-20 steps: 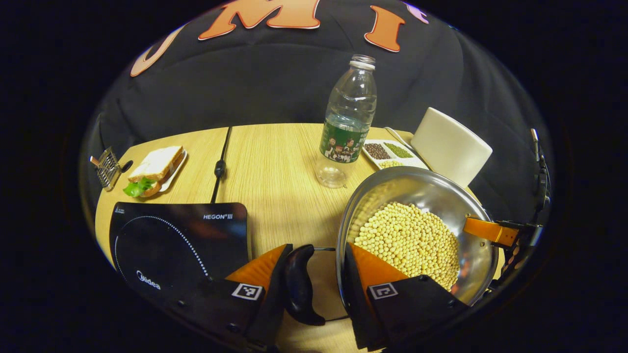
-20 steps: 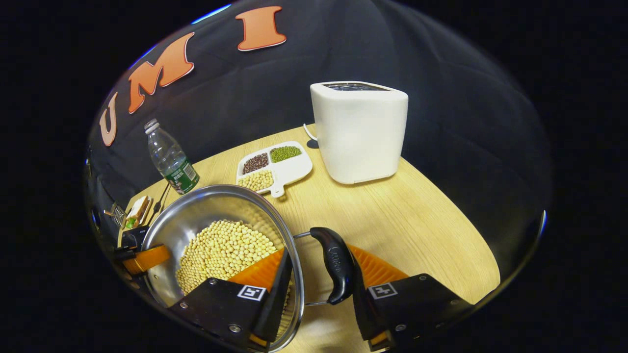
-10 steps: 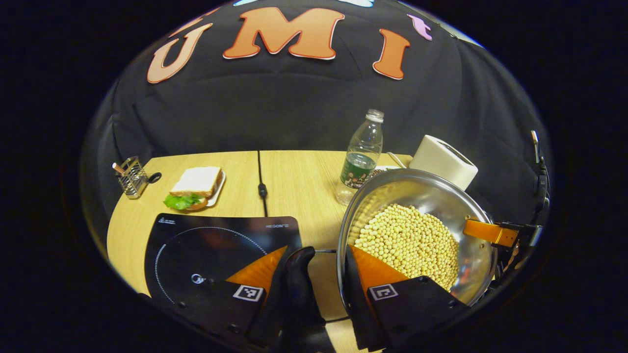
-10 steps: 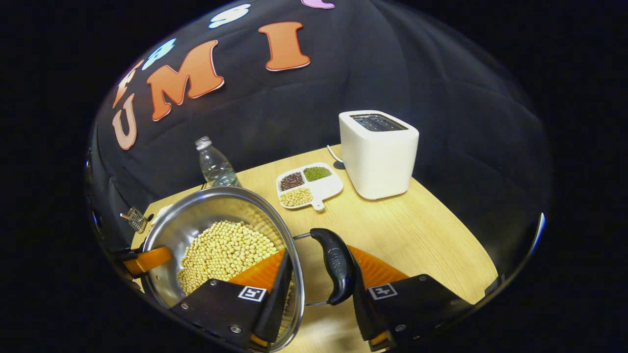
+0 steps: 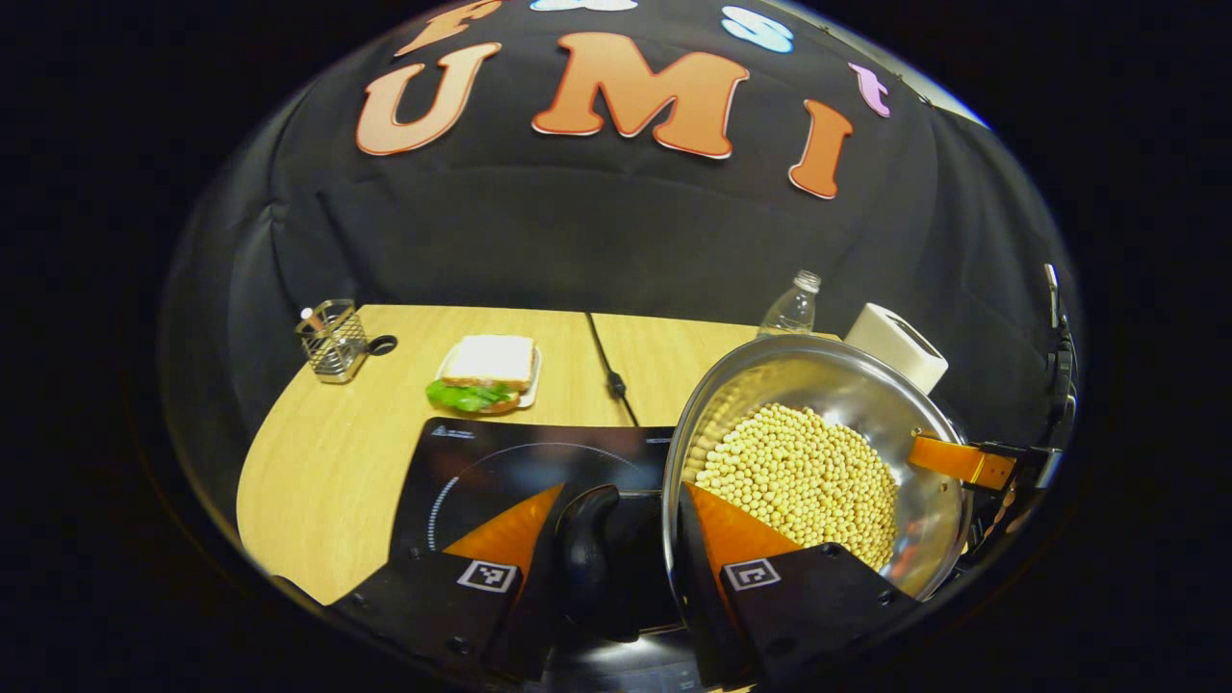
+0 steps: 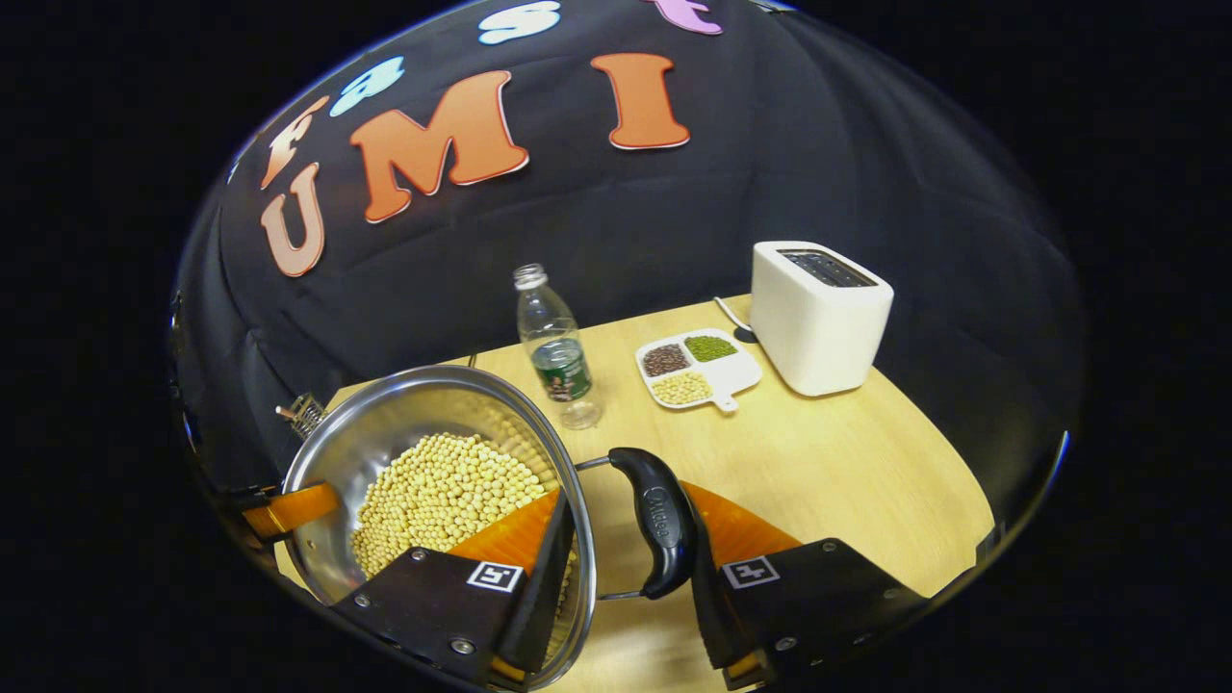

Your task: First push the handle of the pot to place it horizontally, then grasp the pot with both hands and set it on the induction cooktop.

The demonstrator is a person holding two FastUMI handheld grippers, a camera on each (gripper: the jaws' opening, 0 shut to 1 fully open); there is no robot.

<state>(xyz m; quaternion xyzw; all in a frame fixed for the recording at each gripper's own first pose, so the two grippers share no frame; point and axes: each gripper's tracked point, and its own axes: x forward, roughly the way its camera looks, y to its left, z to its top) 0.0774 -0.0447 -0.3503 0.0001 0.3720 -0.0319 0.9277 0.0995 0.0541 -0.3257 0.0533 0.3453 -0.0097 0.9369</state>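
A steel pot [image 5: 847, 385] full of pale soybeans hangs above the table between both grippers. My left gripper [image 5: 616, 510] is shut on the pot's left side: one orange finger stands outside the black loop handle [image 5: 589, 563], the other inside the rim. My right gripper [image 6: 626, 515] is shut the same way on the opposite black handle [image 6: 659, 520], and one of its orange fingers [image 5: 958, 460] reaches over the far rim. The black induction cooktop [image 5: 481, 462] lies just below and left of the pot [image 6: 385, 433]; the left handle hangs over its near right part.
On the wooden table [image 6: 866, 462] stand a white toaster [image 6: 818, 318], a divided dish of beans [image 6: 695, 371] and a water bottle [image 6: 558, 346]. Behind the cooktop lie its cable [image 5: 606, 371], a sandwich on a plate [image 5: 486, 371] and a wire holder [image 5: 332, 339].
Both grippers have carried the pot up and to the left. The cooktop has come under the left handle; the bottle, dish and toaster have dropped back to the right.
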